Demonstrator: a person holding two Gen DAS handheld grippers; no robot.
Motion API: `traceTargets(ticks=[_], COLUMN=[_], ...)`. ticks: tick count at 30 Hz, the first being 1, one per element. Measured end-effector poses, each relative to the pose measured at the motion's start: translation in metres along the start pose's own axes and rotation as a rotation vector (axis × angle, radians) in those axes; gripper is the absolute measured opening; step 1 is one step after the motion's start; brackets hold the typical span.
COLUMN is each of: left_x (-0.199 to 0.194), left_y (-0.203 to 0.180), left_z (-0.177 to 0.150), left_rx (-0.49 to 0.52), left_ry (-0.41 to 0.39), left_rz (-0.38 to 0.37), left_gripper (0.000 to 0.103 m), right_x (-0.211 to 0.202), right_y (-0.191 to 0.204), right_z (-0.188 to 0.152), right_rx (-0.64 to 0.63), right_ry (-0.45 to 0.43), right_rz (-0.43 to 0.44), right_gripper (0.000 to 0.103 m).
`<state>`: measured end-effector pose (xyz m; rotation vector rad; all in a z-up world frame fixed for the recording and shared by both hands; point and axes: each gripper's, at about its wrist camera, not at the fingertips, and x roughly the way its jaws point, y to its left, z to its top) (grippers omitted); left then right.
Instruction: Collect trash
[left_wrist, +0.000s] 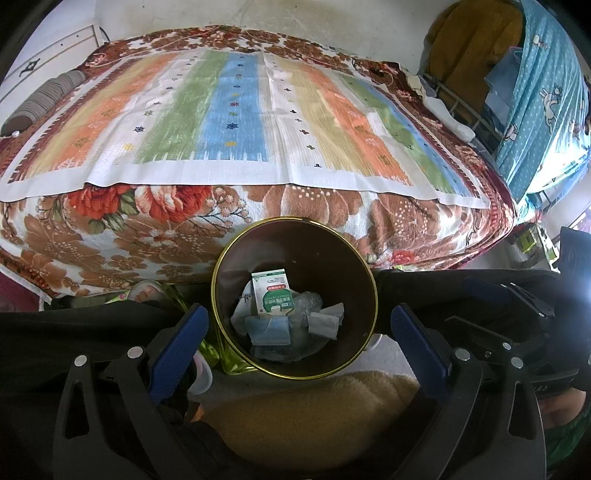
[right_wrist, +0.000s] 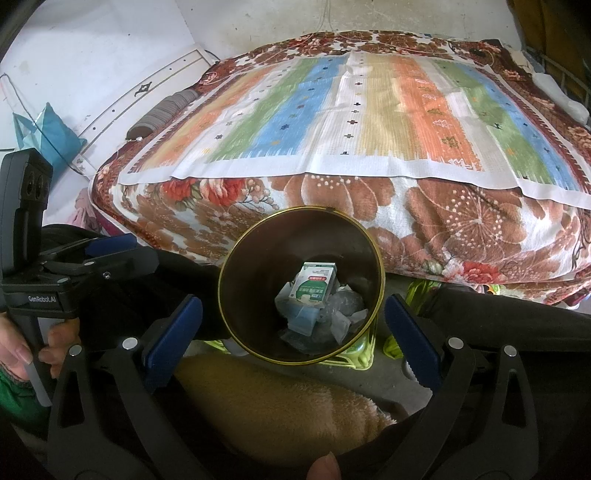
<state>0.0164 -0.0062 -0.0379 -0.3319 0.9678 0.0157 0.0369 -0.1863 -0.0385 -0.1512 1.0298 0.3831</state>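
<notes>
Several scraps already lie at the bottom of the bin (left_wrist: 295, 306): a green-and-white carton (left_wrist: 272, 293) propped on end, long axis pointing up toward the rim nearest the bed (left_wrist: 258, 122), with a blue mask (left_wrist: 267, 330) and crumpled wrappers (left_wrist: 327, 321) around it. It stands on the floor against the bed's front edge (handy for dropping things in), its mouth facing upward. Both the left gripper (left_wrist: 299, 332) and right gripper (right_wrist: 293, 325) hover over it, claws spread apart and empty, likely because collecting is done.
</notes>
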Motion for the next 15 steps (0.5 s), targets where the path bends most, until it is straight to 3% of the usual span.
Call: traceTargets(ticks=[15], left_x=[0.0017], left_y=[-0.0016], left_z=[-0.0026], left_rx=[0.0], left_ry=[0.007], left_rz=[0.002], left_gripper=[0.097], right_x=[0.0003], right_y=[0.0], right_z=[0.0001], right_rx=[0.0], right_ry=[0.001], right_rz=[0.001], right_gripper=[0.094])
